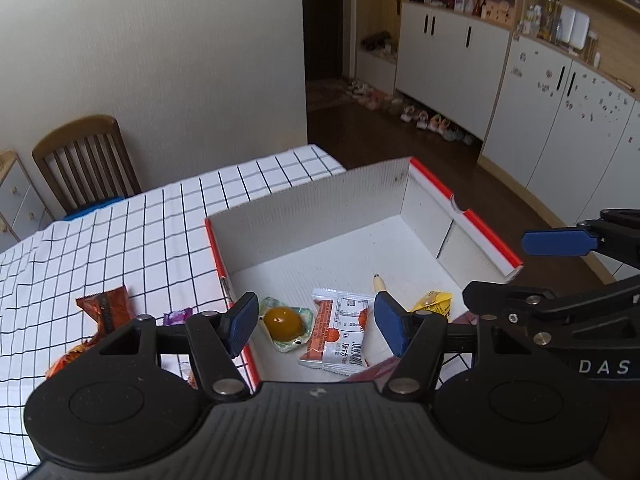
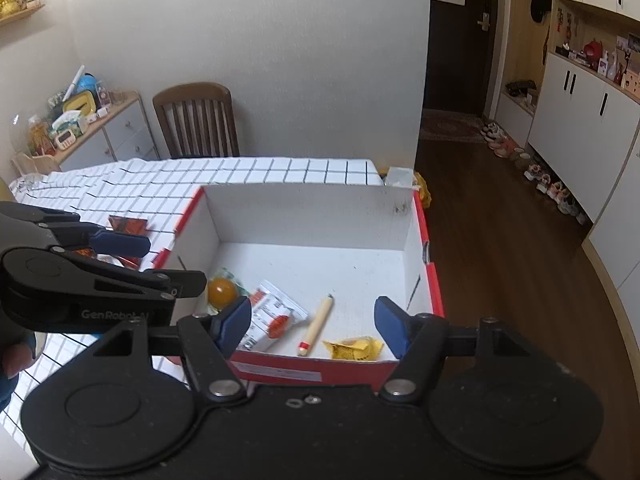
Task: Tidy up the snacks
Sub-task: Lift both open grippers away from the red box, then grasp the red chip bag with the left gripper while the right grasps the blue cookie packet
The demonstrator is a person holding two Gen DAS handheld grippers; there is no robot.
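Note:
A white box with red rims (image 1: 320,200) (image 2: 304,208) stands on the checked table. Inside lie an amber jelly cup (image 1: 282,323) (image 2: 221,293), a white-and-orange packet (image 1: 338,330) (image 2: 269,320), a tan stick snack (image 1: 379,282) (image 2: 317,326) and a yellow packet (image 1: 434,302) (image 2: 354,349). My left gripper (image 1: 316,326) is open and empty above the box's near left part; it shows from the side in the right wrist view (image 2: 160,262). My right gripper (image 2: 312,326) is open and empty above the box's near edge; it shows in the left wrist view (image 1: 520,268).
Left of the box on the checked tablecloth (image 1: 120,232) lie an orange-brown wrapper (image 1: 106,308) (image 2: 128,226), a purple candy (image 1: 178,316) and more orange packets (image 1: 74,356). A wooden chair (image 2: 196,120) stands behind the table. White cabinets (image 1: 540,120) and shoes line the right wall.

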